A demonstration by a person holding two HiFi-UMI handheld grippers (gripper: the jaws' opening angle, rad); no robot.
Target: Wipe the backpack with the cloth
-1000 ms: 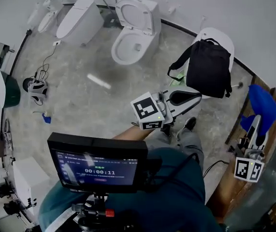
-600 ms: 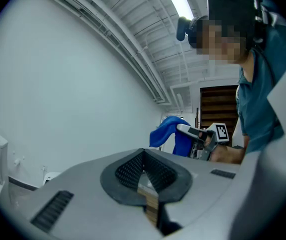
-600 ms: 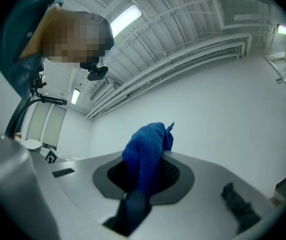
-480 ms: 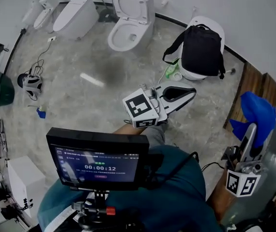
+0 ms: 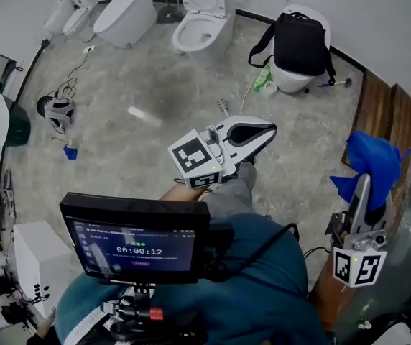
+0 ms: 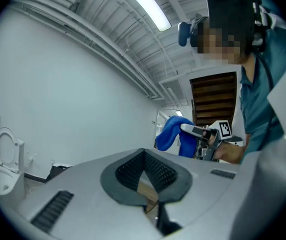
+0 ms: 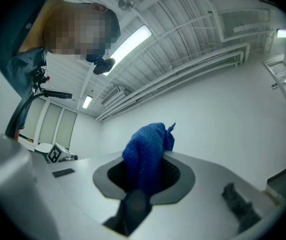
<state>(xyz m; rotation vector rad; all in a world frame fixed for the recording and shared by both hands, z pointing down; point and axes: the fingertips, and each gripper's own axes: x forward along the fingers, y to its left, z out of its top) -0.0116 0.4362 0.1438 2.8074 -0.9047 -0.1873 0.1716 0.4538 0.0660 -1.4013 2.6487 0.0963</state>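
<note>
The black backpack (image 5: 300, 43) rests upright on a white toilet (image 5: 292, 81) at the top right of the head view, far from both grippers. My left gripper (image 5: 270, 130) hovers mid-floor and points toward it, jaws shut with nothing between them; in its own view the left gripper (image 6: 144, 152) shows only wall and wood beyond. My right gripper (image 5: 364, 187) is at the right edge, shut on a blue cloth (image 5: 373, 160) that bunches over its tips. The blue cloth (image 7: 147, 154) stands up between the right gripper (image 7: 144, 181) jaws.
Two more toilets (image 5: 204, 9) (image 5: 123, 16) line the back wall. A green bottle (image 5: 262, 78) stands beside the backpack's toilet. Wooden panels (image 5: 378, 110) lie at right. A cabled device (image 5: 54, 113) and a small blue item (image 5: 70, 152) lie at left. A monitor (image 5: 137, 237) fills the foreground.
The backpack now sits higher and farther off in the head view. The left gripper has drifted left and down in view. The right gripper with the cloth has stayed low at the right edge.
</note>
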